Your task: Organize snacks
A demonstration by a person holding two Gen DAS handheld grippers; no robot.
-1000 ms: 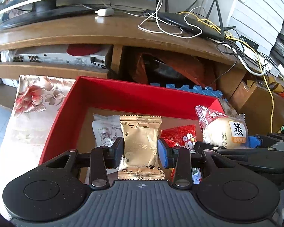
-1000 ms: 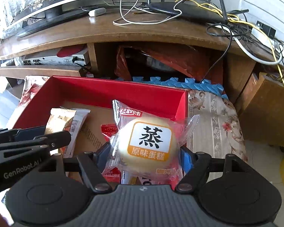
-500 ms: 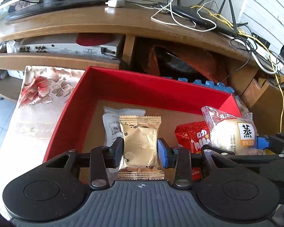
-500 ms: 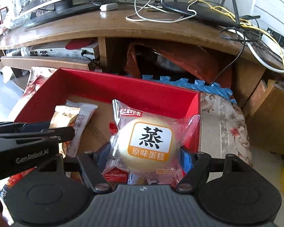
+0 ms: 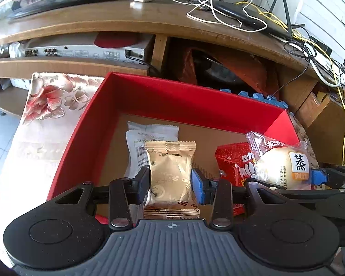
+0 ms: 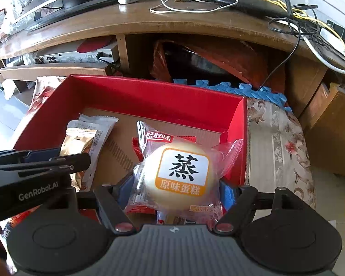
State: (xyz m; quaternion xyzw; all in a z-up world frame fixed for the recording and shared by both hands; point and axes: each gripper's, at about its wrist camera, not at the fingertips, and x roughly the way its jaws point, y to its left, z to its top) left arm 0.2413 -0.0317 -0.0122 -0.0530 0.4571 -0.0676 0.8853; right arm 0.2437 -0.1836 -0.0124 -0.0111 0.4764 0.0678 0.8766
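A gold packet [image 5: 170, 177] stands upright above the red box [image 5: 172, 96], beside a round cake in clear wrap [image 6: 181, 172], also held up. A white packet [image 5: 138, 140] and a red bag [image 5: 234, 161] lie flat on the box's brown floor.

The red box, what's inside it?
Lying in the red box are a white packet and a red snack bag. The gold packet and steamed cake are held over it in tongs, hiding the floor beneath.
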